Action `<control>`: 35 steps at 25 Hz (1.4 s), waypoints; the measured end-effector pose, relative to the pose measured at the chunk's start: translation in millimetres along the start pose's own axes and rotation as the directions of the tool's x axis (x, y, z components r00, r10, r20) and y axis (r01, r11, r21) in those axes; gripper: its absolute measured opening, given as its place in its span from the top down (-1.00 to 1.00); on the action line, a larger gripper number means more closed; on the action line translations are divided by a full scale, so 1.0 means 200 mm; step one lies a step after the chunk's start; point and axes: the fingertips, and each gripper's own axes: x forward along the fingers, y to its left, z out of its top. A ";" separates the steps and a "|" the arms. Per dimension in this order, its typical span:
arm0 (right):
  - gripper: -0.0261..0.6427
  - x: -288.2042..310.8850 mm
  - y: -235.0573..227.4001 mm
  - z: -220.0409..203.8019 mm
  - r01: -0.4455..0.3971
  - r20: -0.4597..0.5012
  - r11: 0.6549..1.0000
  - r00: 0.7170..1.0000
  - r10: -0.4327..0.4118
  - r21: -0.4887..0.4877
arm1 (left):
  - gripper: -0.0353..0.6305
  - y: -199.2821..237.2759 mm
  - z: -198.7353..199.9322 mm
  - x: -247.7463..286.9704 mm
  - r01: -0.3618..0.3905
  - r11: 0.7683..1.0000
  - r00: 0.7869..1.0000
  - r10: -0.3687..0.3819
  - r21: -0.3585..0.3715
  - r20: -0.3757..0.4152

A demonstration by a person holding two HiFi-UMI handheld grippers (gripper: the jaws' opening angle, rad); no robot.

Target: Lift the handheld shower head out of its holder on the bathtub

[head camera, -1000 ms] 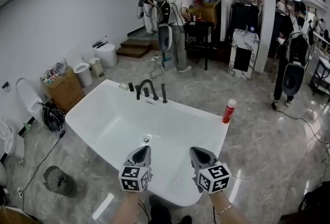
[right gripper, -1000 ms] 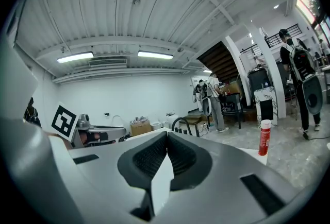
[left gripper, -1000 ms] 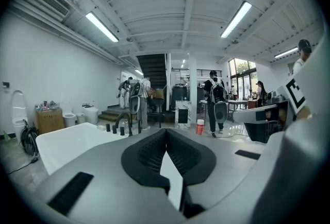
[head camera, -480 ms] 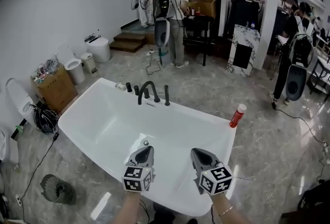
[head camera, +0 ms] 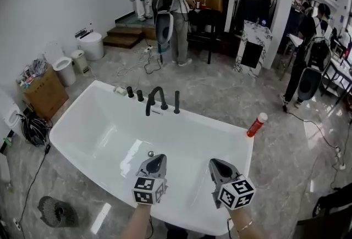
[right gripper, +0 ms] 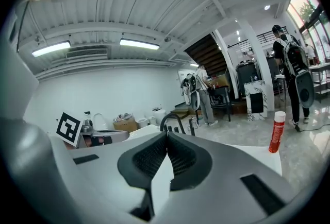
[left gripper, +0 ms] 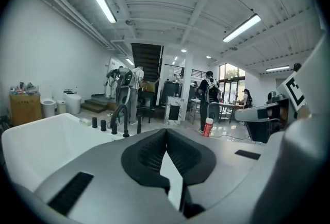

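Tub (head camera: 93, 122) with 2 shut grippers
Left gripper (head camera: 153, 164) and right gripper (head camera: 216, 166) are pressed together and hold nothing. Black shower head (head camera: 176, 101) stands upright in its holder on the far rim, well apart from both.

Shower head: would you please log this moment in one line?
left gripper shut | right gripper shut | shower head in holder

Left gripper (head camera: 156, 160) and right gripper (head camera: 215, 163) have advanced over the bathtub (head camera: 93, 128) toward its faucet (head camera: 156, 98).
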 end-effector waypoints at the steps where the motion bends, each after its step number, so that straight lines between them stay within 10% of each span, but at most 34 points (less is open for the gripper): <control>1: 0.90 0.03 0.00 0.00 0.007 0.002 1.000 1.000 -0.007 0.004 | 0.83 0.04 0.00 0.01 0.001 1.000 1.000 -0.001 0.001 -0.002; 16: 0.90 0.26 -0.34 -0.02 -0.105 -0.047 0.993 0.994 0.103 -0.048 | 0.83 0.03 -0.06 0.37 -0.102 0.995 0.995 0.102 0.000 -0.003; 35: 0.90 1.18 -1.17 -0.12 -0.200 -0.123 0.979 0.973 0.193 -0.047 | 0.83 0.24 -0.12 1.66 -0.121 0.992 0.991 0.122 0.033 -0.056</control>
